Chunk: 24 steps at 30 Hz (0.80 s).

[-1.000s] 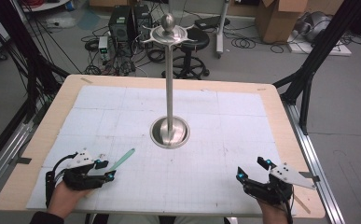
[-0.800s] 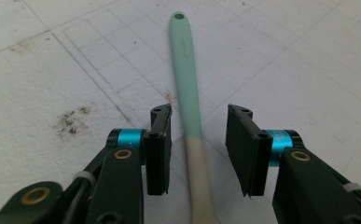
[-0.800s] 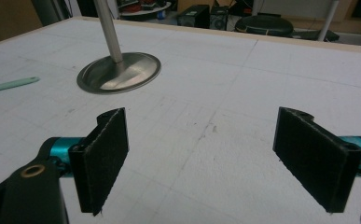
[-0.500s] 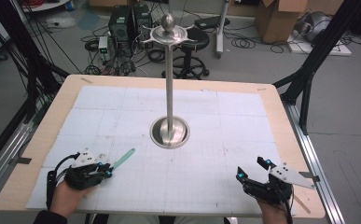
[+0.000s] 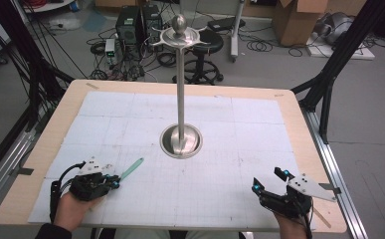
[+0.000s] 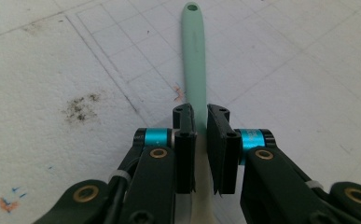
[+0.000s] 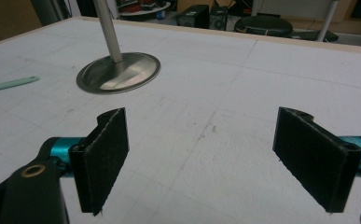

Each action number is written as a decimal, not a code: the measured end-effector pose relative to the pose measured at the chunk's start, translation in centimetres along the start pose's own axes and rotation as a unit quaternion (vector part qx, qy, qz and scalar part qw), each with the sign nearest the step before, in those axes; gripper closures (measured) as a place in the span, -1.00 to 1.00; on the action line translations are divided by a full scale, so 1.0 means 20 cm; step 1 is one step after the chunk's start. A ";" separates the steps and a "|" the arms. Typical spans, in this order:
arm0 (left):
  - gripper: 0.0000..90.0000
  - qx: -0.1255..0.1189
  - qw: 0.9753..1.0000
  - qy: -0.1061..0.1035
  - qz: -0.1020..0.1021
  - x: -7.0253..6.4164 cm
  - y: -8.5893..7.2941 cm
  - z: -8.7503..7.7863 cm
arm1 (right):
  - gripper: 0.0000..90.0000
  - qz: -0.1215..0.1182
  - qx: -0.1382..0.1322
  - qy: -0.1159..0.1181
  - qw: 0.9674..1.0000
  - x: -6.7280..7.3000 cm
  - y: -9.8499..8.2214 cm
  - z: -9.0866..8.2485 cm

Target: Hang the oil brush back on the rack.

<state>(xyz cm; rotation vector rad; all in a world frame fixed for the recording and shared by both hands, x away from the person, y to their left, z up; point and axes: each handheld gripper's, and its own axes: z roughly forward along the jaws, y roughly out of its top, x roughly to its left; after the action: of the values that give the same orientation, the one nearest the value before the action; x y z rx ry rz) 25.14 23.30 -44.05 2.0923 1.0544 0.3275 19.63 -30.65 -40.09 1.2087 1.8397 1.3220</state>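
Left gripper [image 6: 197,116]: I see it low at the near left of the table, its jaws having just been closing; they now stand narrow around the near end of the mint-green spatula handle [image 6: 195,60]. One pad touches the handle, while a thin slit shows beside the other, so I read the handle as grasped, though not firmly.

Handle position: it lies flat on the white gridded mat [image 5: 130,114], pointing away from my left gripper [image 5: 114,182] toward the metal stand; its far end has a small hole. In the high view the handle [image 5: 132,169] sticks out beyond the jaws, well short of the stand's base.

Right gripper [image 7: 215,154]: released, its jaws spread wide with bare mat between the pads. In the high view it [image 5: 268,180] sits at the near right of the table, well apart from the handle.

Metal stand [image 5: 180,84]: upright at the middle of the mat, a slim pole on a round dished base, topped by a knob and short arms.

Table [image 5: 299,119]: a wooden rim shows around the mat.
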 end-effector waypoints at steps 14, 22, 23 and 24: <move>0.81 -0.055 0.998 -0.025 -0.031 0.02 0.01 -0.06 | -0.63 0.000 -0.002 0.001 1.000 0.00 0.00 0.00; 0.81 -0.122 0.991 -0.052 -0.029 0.00 0.02 -0.13 | -0.63 0.001 -0.013 0.016 1.000 0.01 0.02 0.00; 0.81 -0.135 0.989 -0.061 -0.025 -0.01 0.03 -0.13 | -0.63 0.001 -0.016 0.019 1.000 0.01 0.02 0.00; 0.81 -0.145 0.987 -0.065 -0.017 -0.02 0.03 -0.14 | -0.63 0.001 -0.017 0.022 1.000 0.02 0.02 0.00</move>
<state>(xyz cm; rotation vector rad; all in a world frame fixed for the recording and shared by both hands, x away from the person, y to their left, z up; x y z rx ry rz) 23.81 24.27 -41.66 1.8094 0.9061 0.3032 19.56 -30.25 -39.60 1.1719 1.8397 1.3864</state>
